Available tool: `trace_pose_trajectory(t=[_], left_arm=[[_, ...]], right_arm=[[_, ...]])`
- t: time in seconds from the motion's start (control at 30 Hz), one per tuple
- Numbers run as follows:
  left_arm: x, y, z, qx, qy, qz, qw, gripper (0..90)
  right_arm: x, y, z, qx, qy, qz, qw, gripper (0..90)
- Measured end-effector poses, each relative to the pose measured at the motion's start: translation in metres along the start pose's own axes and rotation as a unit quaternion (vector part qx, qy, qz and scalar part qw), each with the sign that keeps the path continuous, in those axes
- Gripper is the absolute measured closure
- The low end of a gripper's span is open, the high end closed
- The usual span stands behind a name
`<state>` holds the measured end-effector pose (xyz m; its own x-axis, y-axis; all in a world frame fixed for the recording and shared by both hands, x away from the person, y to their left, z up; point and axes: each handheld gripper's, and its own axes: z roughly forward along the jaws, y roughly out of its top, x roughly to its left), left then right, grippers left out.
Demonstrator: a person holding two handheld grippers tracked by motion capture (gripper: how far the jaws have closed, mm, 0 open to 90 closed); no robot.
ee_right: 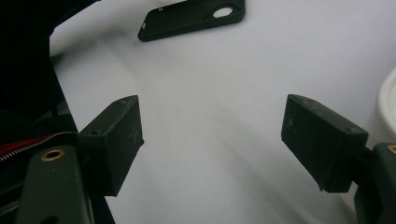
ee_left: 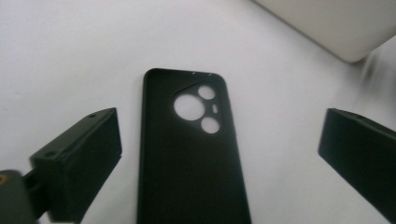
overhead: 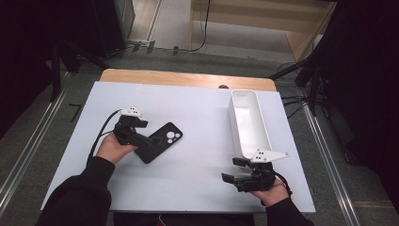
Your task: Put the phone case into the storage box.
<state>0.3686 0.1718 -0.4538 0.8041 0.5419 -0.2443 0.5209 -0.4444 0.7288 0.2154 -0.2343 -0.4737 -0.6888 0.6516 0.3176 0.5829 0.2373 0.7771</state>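
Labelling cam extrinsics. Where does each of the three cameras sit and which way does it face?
High view: above the person's side, looking forward and down on the table; forearms, hands, left gripper, right gripper.
Left gripper view: on the left gripper, facing the phone case between its open fingers.
Right gripper view: on the right gripper, facing bare table, fingers open.
Shared: all three show the phone case and white bin.

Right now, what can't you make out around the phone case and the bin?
- Phone case: near end hidden under the left gripper in the high view; cut off by the bottom edge in the left gripper view.
- White bin: near end hidden behind the right gripper; blurred, cropped in both gripper views.
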Motion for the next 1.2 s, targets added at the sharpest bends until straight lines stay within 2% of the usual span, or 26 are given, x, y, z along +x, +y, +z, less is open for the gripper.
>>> trace_pose_trajectory(t=[0.13, 0.23, 0.3, 0.43, 0.57, 0.7, 0.9, 1.2], left_arm=[[-0.001, -0.001, 0.003, 0.007, 0.021, 0.011, 0.9997, 0.0], [0.0, -0.001, 0.003, 0.001, 0.025, 0.009, 0.9996, 0.0], [-0.001, -0.003, 0.005, 0.001, 0.019, 0.01, 0.9998, 0.0], [-0.002, -0.005, 0.008, 0.005, 0.027, 0.018, 0.9995, 0.0], [-0.002, -0.008, 0.01, -0.003, 0.033, 0.017, 0.9993, 0.0], [-0.001, -0.01, 0.014, 0.005, 0.045, 0.021, 0.9987, 0.0], [0.0, -0.013, 0.02, 0.017, 0.05, 0.027, 0.9982, 0.0], [0.0, -0.016, 0.026, 0.016, 0.059, 0.028, 0.9977, 0.0]], right_arm=[[0.0, 0.0, 0.0, 0.0, 0.0, 0.0, 1.0, 19.1], [0.0, 0.0, 0.0, -0.001, 0.0, -0.001, 1.0, 19.1], [0.0, 0.0, -0.001, -0.001, 0.001, -0.001, 1.0, 19.1], [0.0, 0.0, -0.001, -0.002, 0.001, -0.002, 1.0, 19.1], [0.0, 0.0, -0.001, -0.001, 0.001, -0.001, 1.0, 19.1], [0.0, 0.0, -0.001, -0.003, 0.0, -0.003, 1.0, 19.1], [0.0, 0.0, -0.001, -0.002, 0.0, -0.003, 1.0, 19.1], [0.0, 0.0, -0.001, 0.0, 0.001, -0.004, 1.0, 19.1]])
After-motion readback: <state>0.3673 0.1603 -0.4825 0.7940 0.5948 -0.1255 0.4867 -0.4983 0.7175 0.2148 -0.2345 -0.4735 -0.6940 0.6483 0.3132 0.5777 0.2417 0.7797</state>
